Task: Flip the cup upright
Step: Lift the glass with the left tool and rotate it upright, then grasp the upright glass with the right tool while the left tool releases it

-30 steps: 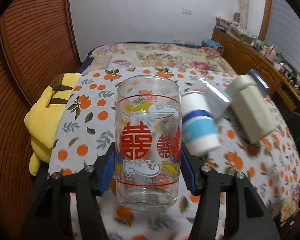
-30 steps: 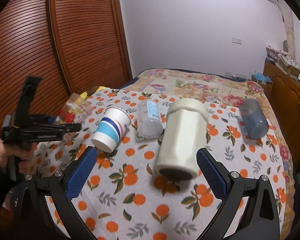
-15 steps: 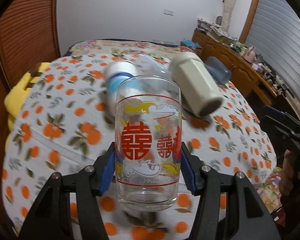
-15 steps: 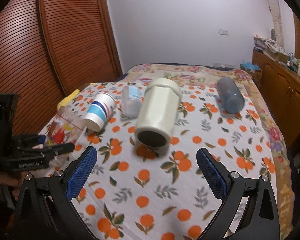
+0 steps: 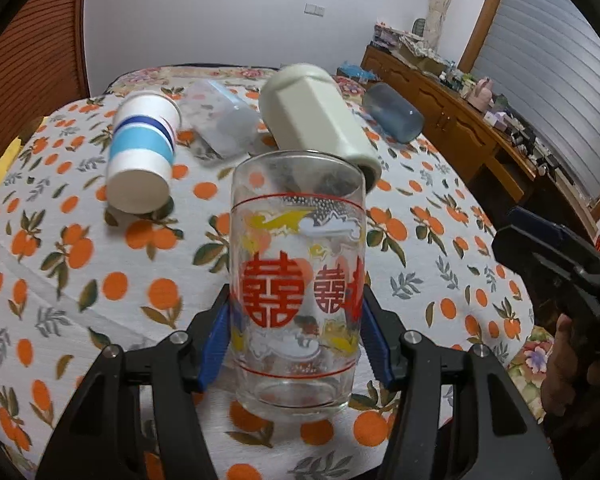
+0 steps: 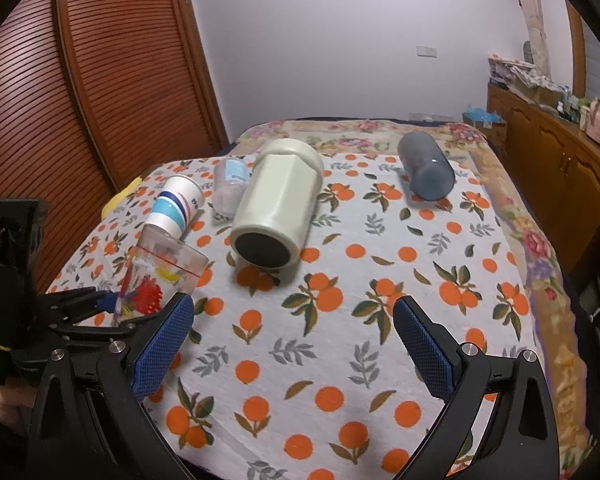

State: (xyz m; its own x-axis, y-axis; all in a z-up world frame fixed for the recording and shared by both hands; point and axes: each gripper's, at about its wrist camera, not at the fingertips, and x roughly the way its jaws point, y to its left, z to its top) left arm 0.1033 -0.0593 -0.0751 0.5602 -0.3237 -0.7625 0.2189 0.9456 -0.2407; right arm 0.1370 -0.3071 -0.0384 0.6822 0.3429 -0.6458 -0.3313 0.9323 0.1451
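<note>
The left claw is pinching one clear printed drinking glass, mouth up, over the orange-patterned bedspread, while the right claw is hanging spread apart, and four vessels are lying tipped: striped paper cup, seemingly clear plastic cup, cream mug, grey-blue tumbler.

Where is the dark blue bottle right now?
The dark blue bottle lies on its side at the far right of the orange-patterned cloth, apart from the others, to the right of the big cream jar in the right wrist view.
</note>
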